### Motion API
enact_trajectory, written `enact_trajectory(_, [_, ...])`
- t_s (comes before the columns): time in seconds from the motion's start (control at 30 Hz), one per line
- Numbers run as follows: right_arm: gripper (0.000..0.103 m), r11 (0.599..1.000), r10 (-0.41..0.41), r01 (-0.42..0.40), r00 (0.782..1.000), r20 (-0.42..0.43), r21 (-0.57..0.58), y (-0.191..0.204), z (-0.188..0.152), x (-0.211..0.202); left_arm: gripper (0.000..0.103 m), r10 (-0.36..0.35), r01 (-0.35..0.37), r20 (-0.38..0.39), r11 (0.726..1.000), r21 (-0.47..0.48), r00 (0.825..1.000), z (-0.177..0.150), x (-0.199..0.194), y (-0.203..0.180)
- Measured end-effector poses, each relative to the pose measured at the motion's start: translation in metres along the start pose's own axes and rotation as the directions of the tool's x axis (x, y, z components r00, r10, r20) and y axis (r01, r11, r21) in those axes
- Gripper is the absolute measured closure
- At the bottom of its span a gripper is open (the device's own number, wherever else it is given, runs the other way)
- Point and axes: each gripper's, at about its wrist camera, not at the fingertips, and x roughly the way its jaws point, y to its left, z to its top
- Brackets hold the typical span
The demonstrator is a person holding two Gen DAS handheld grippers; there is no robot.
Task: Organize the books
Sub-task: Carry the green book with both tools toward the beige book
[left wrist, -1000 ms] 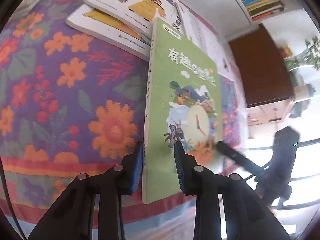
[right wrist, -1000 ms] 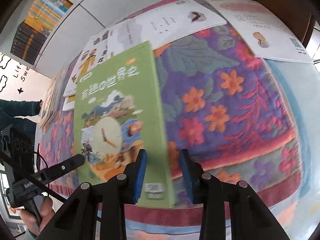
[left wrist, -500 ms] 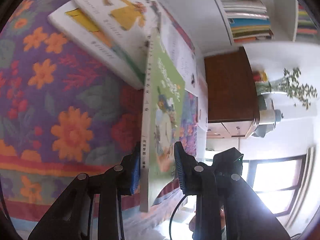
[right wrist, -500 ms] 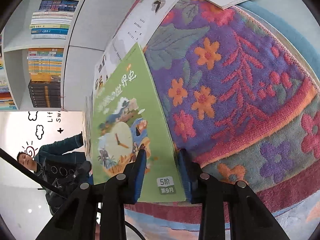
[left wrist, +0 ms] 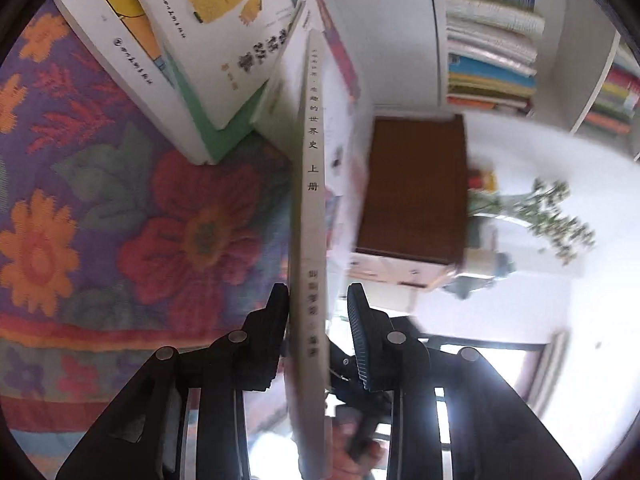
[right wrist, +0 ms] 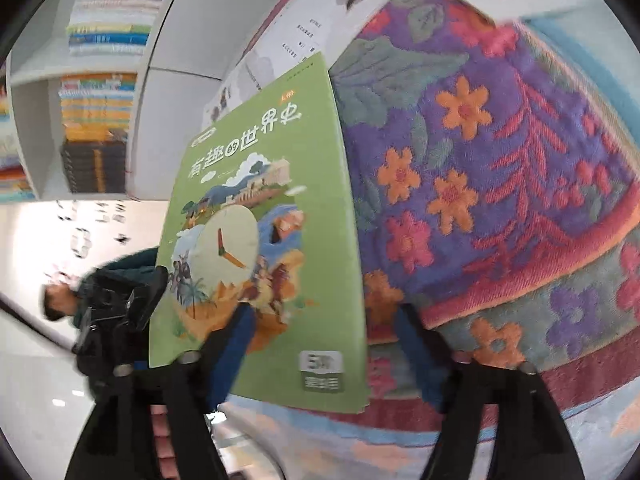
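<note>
While floral cloth point(right wrist: 500, 168) fills foreground, bookshelves point(right wrist: 100, 92) line wall beyond. Right gripper point(right wrist: 324, 344) jaws just sprung wide, pads clear of green book point(right wrist: 264, 208). Left gripper point(left wrist: 318, 320) pinches it near spine. Book on edge above cloth, clock artwork on cover; white books point(left wrist: 192, 40) behind.

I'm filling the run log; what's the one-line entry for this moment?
green book: upright on its edge | left tongs: clamp spine end | right tongs: just opened, released book | stacked books: on floral cloth
</note>
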Motion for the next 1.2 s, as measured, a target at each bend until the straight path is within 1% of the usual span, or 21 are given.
enact_trajectory(0.07, [0.019,0.993,0.096,-0.096,0.995,-0.001,0.069,-0.013,-0.002,-0.001,0.077,-0.046,0.046,-0.009,0.998,-0.03,0.999,0.002,0.001,0.002])
enact_trajectory(0.17, [0.019,0.965,0.214,-0.212,0.977,0.004,0.157,-0.022,0.006,0.009,0.077,-0.07,0.069,-0.018,0.995,-0.068,0.997,0.002,0.004,0.009])
enact_trajectory(0.23, [0.036,0.954,0.254,-0.252,0.967,0.01,0.159,-0.02,0.01,0.014,0.077,-0.056,0.054,-0.019,0.995,-0.081,0.998,0.001,0.005,0.013])
enact_trajectory(0.27, [0.054,0.952,0.267,-0.265,0.964,0.007,0.151,-0.015,0.014,0.018,0.077,-0.032,0.031,-0.02,0.996,-0.081,0.999,0.002,0.009,0.013])
enact_trajectory(0.3, [0.063,0.959,0.247,-0.246,0.969,0.01,0.138,-0.009,0.017,0.02,0.077,0.0,-0.001,-0.022,0.997,-0.074,1.0,0.002,0.008,0.014])
enact_trajectory(0.37, [0.065,0.99,0.129,-0.13,0.991,0.029,0.049,0.009,0.019,0.018,0.077,0.089,-0.089,-0.024,0.996,-0.025,0.996,0.001,0.006,0.014])
enact_trajectory(0.4, [0.066,0.998,0.037,-0.034,0.998,0.055,-0.055,0.027,0.017,0.015,0.077,0.151,-0.151,-0.018,0.988,0.011,0.988,0.0,0.007,0.011])
enact_trajectory(0.43, [0.066,0.99,-0.028,0.038,0.997,0.078,-0.135,0.043,0.014,0.013,0.074,0.235,-0.234,-0.007,0.97,0.065,0.972,-0.003,0.008,0.007])
enact_trajectory(0.47, [0.067,0.972,-0.083,0.102,0.992,0.098,-0.213,0.058,0.01,0.012,0.075,0.296,-0.295,0.012,0.948,0.12,0.955,-0.006,0.009,0.001])
enact_trajectory(0.5, [0.068,0.948,-0.134,0.16,0.985,0.111,-0.274,0.07,0.006,0.013,0.075,0.324,-0.325,0.03,0.933,0.154,0.946,-0.009,0.009,-0.004])
enact_trajectory(0.53, [0.068,0.907,-0.196,0.232,0.971,0.135,-0.352,0.085,0.0,0.015,0.075,0.338,-0.34,0.04,0.925,0.172,0.94,-0.01,0.008,-0.008])
enact_trajectory(0.6, [0.068,0.844,-0.249,0.301,0.953,0.172,-0.444,0.104,-0.012,0.017,0.074,0.398,-0.404,0.08,0.877,0.261,0.914,-0.016,0.005,-0.022])
enact_trajectory(0.67, [0.069,0.802,-0.277,0.334,0.943,0.186,-0.496,0.116,-0.02,0.019,0.073,0.438,-0.45,0.116,0.829,0.33,0.892,-0.022,0.003,-0.034])
enact_trajectory(0.7, [0.069,0.778,-0.291,0.352,0.936,0.199,-0.52,0.124,-0.026,0.02,0.072,0.446,-0.462,0.132,0.812,0.356,0.885,-0.026,-0.001,-0.038])
enact_trajectory(0.73, [0.069,0.758,-0.301,0.369,0.93,0.213,-0.539,0.133,-0.033,0.02,0.071,0.444,-0.462,0.136,0.809,0.364,0.885,-0.026,-0.003,-0.041])
enact_trajectory(0.83, [0.069,0.697,-0.325,0.422,0.907,0.268,-0.58,0.157,-0.045,0.023,0.071,0.406,-0.429,0.145,0.82,0.378,0.903,-0.027,-0.022,-0.045])
enact_trajectory(0.9, [0.069,0.652,-0.338,0.46,0.888,0.312,-0.603,0.179,-0.062,0.025,0.071,0.399,-0.427,0.155,0.812,0.398,0.904,-0.028,-0.037,-0.049])
enact_trajectory(0.97, [0.069,0.64,-0.338,0.472,0.881,0.33,-0.606,0.195,-0.075,0.029,0.071,0.397,-0.433,0.176,0.794,0.425,0.901,-0.029,-0.057,-0.055])
enact_trajectory(1.03, [0.069,0.651,-0.324,0.459,0.888,0.325,-0.604,0.211,-0.082,0.036,0.071,0.396,-0.442,0.199,0.781,0.441,0.897,-0.027,-0.077,-0.06])
enact_trajectory(1.1, [0.069,0.658,-0.309,0.444,0.896,0.32,-0.608,0.224,-0.087,0.046,0.071,0.387,-0.446,0.22,0.776,0.446,0.895,-0.024,-0.097,-0.063])
enact_trajectory(1.2, [0.069,0.643,-0.288,0.439,0.898,0.333,-0.627,0.255,-0.1,0.063,0.071,0.361,-0.439,0.251,0.78,0.446,0.898,-0.014,-0.138,-0.06])
